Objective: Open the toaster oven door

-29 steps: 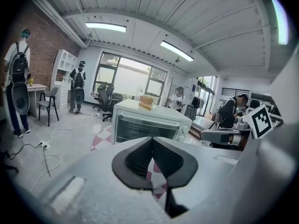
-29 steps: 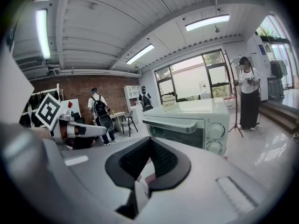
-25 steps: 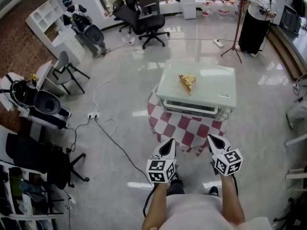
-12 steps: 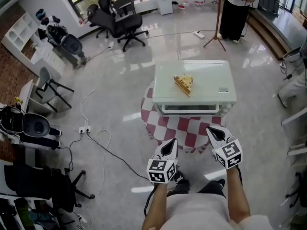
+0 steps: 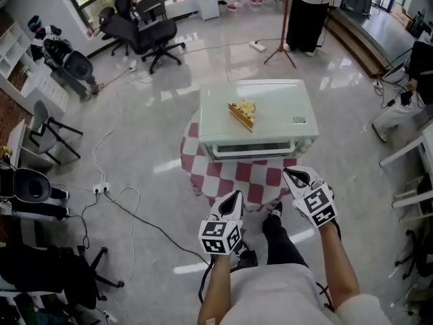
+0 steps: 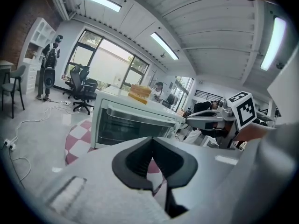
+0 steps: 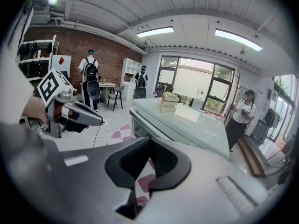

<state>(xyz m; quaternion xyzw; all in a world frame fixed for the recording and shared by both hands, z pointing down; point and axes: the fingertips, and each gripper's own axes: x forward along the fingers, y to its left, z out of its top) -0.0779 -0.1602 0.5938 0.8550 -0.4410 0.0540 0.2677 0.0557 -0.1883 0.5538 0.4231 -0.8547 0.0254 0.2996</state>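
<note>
A pale white toaster oven (image 5: 260,107) stands on a red-and-white checkered cloth (image 5: 226,181), its glass door (image 5: 252,149) closed and facing me. A sandwich (image 5: 242,112) lies on its top. Both grippers hover short of the oven front, above the cloth's near edge. My left gripper (image 5: 236,196) is shut and holds nothing; its own view looks at the oven door (image 6: 126,127). My right gripper (image 5: 288,174) is likewise shut and empty, a little nearer to the oven's right corner (image 7: 140,120).
Cables and a power strip (image 5: 101,188) trail over the glossy floor at the left. Black office chairs (image 5: 145,26) stand at the back left. A tripod stand (image 5: 281,26) and a person in black (image 5: 304,12) are behind the oven. Desks line the right edge.
The oven sits nearer and further left in the head view, so I have stepped toward it. Both grippers stay shut and the right one has moved closer to the oven front.
</note>
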